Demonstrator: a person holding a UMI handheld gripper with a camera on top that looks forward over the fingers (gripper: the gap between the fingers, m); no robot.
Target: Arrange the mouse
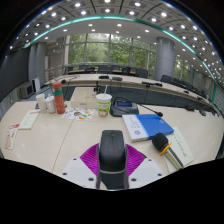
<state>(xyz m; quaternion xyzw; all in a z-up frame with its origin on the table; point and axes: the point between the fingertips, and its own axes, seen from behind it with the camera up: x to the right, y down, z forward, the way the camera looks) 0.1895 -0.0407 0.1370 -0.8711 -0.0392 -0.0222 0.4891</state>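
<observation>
The gripper (pixel 112 165) pinches the dark mouse (pixel 112 155) between both purple pads (pixel 92 156). Beyond the mouse on the pale table (pixel 45 135) stands a paper cup (pixel 104 104), a blue book (pixel 152 124) to its right, a red bottle (pixel 58 97) to its left.

Meeting room, long curved conference table (pixel 150 92) (ceiling downlights), big windows (pixel 100 50)
</observation>
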